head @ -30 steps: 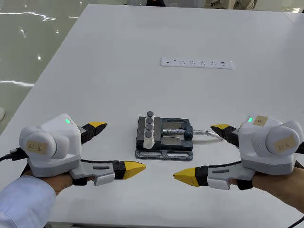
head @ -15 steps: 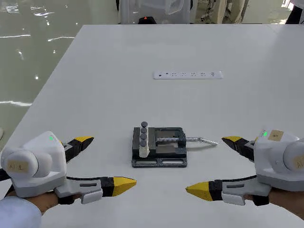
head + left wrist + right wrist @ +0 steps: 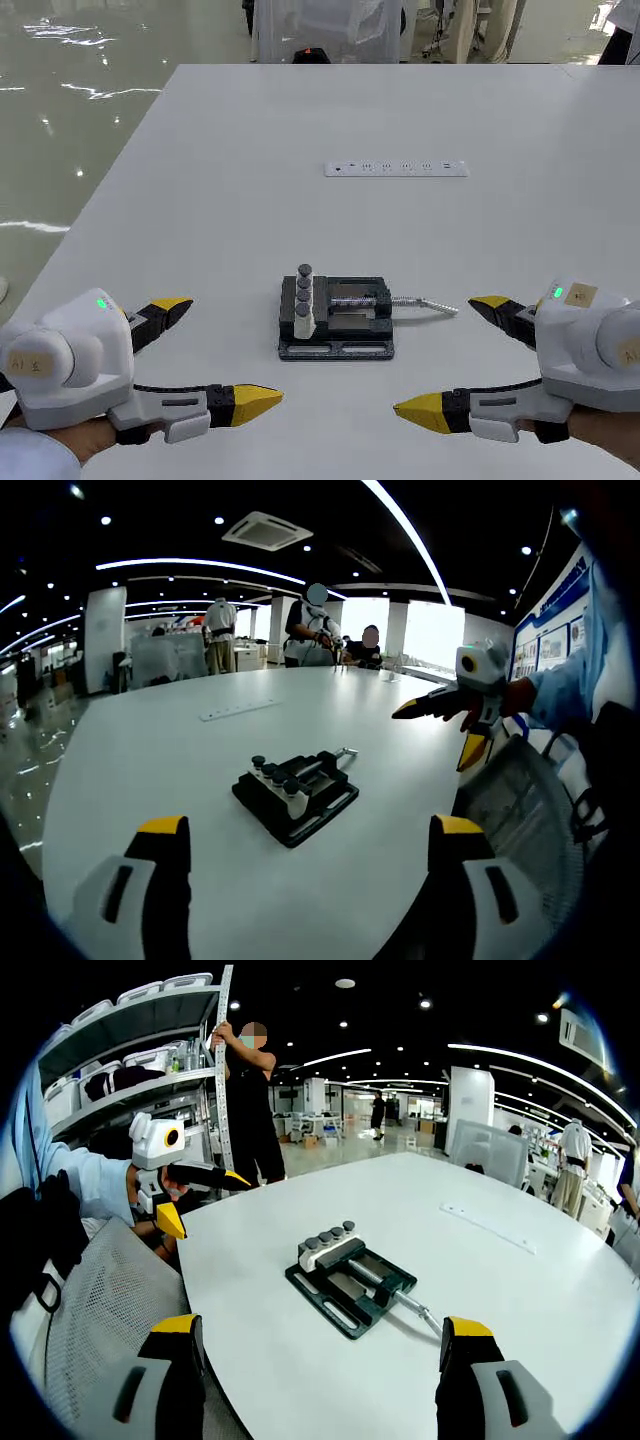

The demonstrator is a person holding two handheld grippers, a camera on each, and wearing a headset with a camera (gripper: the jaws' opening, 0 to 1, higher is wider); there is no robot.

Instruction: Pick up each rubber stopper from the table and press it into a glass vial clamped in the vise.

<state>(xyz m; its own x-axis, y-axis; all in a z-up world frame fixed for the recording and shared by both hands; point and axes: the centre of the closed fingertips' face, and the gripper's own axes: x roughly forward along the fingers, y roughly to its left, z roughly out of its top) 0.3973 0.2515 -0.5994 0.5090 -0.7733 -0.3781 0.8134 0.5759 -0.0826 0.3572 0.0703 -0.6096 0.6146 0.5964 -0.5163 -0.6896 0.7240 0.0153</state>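
Flanking a dark metal bench vise (image 3: 336,325), left gripper (image 3: 220,350) and right gripper (image 3: 448,355) hang spread and empty, vise between and ahead of them. Clamped there: four glass vials (image 3: 303,318) in a row, each capped by a dark grey rubber stopper (image 3: 305,270). Judged near-finished; any last press should go straight down, gently. Paper stickers (image 3: 30,366) on both housings: handwriting unreadable. White power strip (image 3: 396,169) far ahead: no legible marking.
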